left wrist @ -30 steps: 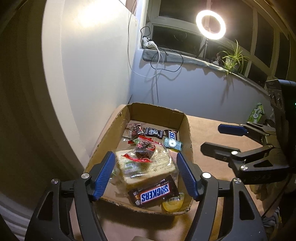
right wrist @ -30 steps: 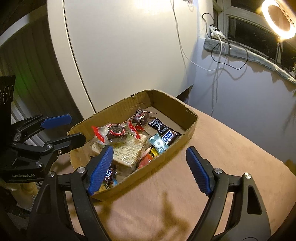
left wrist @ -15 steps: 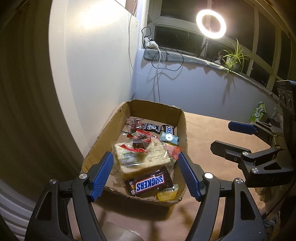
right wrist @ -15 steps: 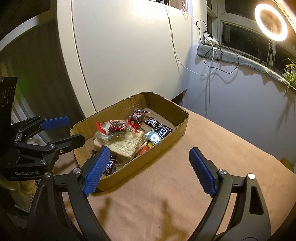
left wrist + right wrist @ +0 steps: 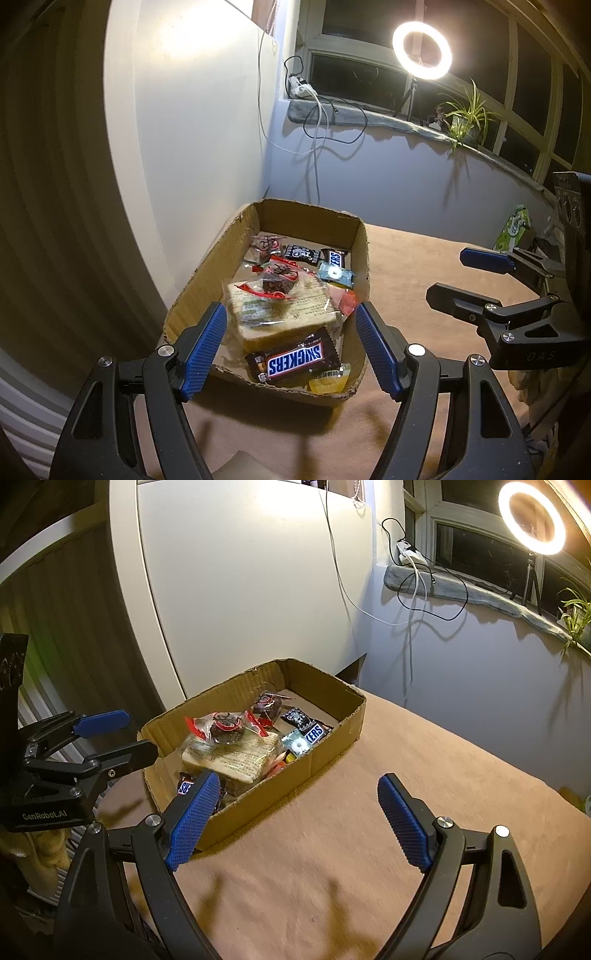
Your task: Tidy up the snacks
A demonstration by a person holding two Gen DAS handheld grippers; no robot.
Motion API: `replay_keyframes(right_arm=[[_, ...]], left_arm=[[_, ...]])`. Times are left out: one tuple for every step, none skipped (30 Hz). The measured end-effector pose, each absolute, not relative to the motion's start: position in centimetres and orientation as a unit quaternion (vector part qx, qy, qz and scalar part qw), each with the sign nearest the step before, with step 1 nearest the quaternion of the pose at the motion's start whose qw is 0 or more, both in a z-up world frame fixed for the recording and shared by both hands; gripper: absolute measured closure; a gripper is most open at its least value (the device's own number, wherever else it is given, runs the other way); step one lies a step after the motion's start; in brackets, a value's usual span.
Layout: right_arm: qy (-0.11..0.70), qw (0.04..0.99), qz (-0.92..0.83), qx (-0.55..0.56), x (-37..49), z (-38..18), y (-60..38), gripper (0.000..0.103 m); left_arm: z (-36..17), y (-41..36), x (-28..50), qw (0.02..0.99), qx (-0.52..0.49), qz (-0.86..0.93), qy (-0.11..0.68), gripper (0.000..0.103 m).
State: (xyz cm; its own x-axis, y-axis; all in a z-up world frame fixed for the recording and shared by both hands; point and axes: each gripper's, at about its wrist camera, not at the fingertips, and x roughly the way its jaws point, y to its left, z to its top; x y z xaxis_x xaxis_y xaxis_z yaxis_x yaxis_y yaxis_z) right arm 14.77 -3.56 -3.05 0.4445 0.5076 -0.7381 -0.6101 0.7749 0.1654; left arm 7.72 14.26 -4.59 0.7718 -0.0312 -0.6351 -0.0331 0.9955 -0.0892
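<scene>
Snacks all in the box, both grippers empty

The cardboard box (image 5: 360, 254) on the bench (image 5: 369, 830) holds the Snickers bar (image 5: 293, 360), bread pack (image 5: 280, 314) and sweets. Left gripper (image 5: 288, 347) and right gripper (image 5: 295, 819) hang with jaws spread wide. Nothing loose shows; any pick wants a level approach.

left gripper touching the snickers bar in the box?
Apart. The right wrist view shows the left gripper open, held off the box's end; the Snickers bar lies inside the cardboard box.

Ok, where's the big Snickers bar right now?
In the left wrist view the Snickers bar lies at the cardboard box's near end, against the bread pack, beside a yellow packet.
</scene>
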Motion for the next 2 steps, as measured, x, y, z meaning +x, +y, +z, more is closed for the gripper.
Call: replay_keyframes(right_arm=[[0.411, 0.848, 0.329, -0.062, 14.75, -3.06, -3.64, 0.013], [0.411, 0.848, 0.329, -0.062, 14.76, -3.08, -3.69, 0.013]], left_arm=[[-4.61, 14.19, 7.68, 0.940, -0.047, 0.000, 0.338, 0.031], [-4.56, 14.18, 7.64, 0.940, -0.046, 0.000, 0.339, 0.031]])
